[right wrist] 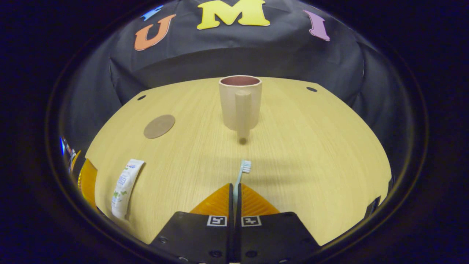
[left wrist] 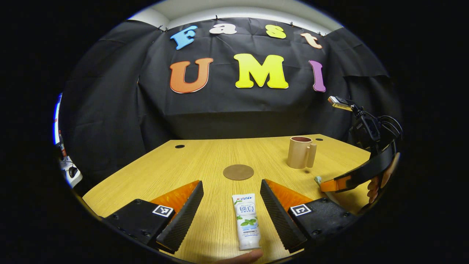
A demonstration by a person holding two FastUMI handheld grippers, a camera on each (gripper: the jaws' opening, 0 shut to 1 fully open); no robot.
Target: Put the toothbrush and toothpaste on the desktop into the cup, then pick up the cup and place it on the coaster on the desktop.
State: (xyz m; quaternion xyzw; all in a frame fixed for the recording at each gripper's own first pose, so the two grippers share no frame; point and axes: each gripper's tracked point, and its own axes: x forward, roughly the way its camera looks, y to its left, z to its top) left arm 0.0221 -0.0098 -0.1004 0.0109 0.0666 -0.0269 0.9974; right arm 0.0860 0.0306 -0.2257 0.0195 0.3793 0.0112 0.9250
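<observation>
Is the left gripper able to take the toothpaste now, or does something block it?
Probably yes. The left gripper is open, and the toothpaste lies flat on the desktop between its fingers, lengthwise along them. Nothing lies between them. The right gripper, with the toothbrush, is off to the side.

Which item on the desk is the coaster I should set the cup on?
Start from the wooden desktop. In the left gripper view, the coaster lies near its middle, beyond the toothpaste and left of the cup. It is the only flat, round, brown disc; the small dark circles near the far edge are holes.
</observation>
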